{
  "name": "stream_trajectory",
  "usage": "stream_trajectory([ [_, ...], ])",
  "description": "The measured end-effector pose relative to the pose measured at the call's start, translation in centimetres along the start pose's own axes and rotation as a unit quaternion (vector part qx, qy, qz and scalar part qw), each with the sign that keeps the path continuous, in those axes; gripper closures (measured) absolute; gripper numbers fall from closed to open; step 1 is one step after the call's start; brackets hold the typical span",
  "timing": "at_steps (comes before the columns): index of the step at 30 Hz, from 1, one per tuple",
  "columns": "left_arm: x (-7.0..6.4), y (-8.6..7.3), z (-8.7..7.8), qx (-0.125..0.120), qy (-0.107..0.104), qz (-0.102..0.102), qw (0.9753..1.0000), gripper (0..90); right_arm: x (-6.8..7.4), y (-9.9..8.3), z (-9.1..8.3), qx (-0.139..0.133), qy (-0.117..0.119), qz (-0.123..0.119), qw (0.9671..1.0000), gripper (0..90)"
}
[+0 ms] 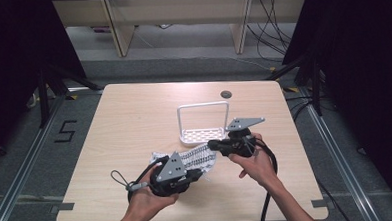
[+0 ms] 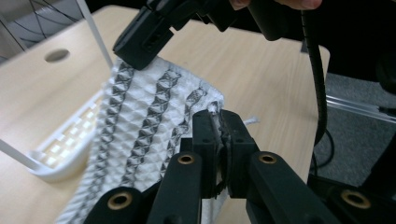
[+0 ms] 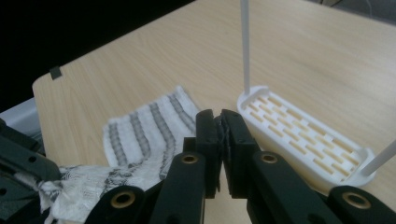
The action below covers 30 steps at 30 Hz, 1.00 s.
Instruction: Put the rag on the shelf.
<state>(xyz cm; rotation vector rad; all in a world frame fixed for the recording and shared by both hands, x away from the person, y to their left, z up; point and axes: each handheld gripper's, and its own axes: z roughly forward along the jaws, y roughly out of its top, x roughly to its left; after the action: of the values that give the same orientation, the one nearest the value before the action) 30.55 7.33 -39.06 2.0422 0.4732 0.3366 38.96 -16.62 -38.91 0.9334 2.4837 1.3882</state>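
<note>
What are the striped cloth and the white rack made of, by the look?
Striped cloth: woven textile, likely cotton; raised waffle texture, matte, drapes limp between both tongs. White rack: slotted base looks like moulded plastic, smooth with a slight sheen; its thin hoop could be coated wire or plastic, hard to tell.

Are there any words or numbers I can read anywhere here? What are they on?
"5" in black tape on the grey floor, left of the table.
The cloth, the white rack and both grippers bear no writing that I can read.
</note>
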Motion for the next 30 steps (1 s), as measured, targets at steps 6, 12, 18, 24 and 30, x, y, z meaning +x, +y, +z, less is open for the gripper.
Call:
stream_trajectory([
  [6, 1.4, 2.9, -2.6, -0.035, 0.015, 0.001, 0.9993, 85.3, 0.6, 3.4, -2.3, -0.02, -0.006, -0.006, 0.9998, 87.0],
  [12, 2.9, 5.4, -4.9, -0.068, 0.033, 0.002, 0.9971, 85.3, 0.8, 6.2, -4.6, -0.042, -0.019, -0.013, 0.9988, 87.0],
  [18, 4.6, 7.2, -6.3, -0.095, 0.045, -0.012, 0.9944, 85.4, 1.1, 8.2, -6.5, -0.048, -0.02, -0.014, 0.9986, 87.1],
  [24, 5.9, 9.3, -6.4, -0.105, 0.049, -0.016, 0.9931, 85.4, 1.2, 9.8, -7.8, -0.055, -0.033, -0.015, 0.9978, 87.0],
  [30, 8.1, 10.7, -5.3, -0.104, 0.058, -0.028, 0.9925, 85.4, 0.9, 10.3, -8.8, -0.063, -0.059, -0.015, 0.9962, 87.0],
])
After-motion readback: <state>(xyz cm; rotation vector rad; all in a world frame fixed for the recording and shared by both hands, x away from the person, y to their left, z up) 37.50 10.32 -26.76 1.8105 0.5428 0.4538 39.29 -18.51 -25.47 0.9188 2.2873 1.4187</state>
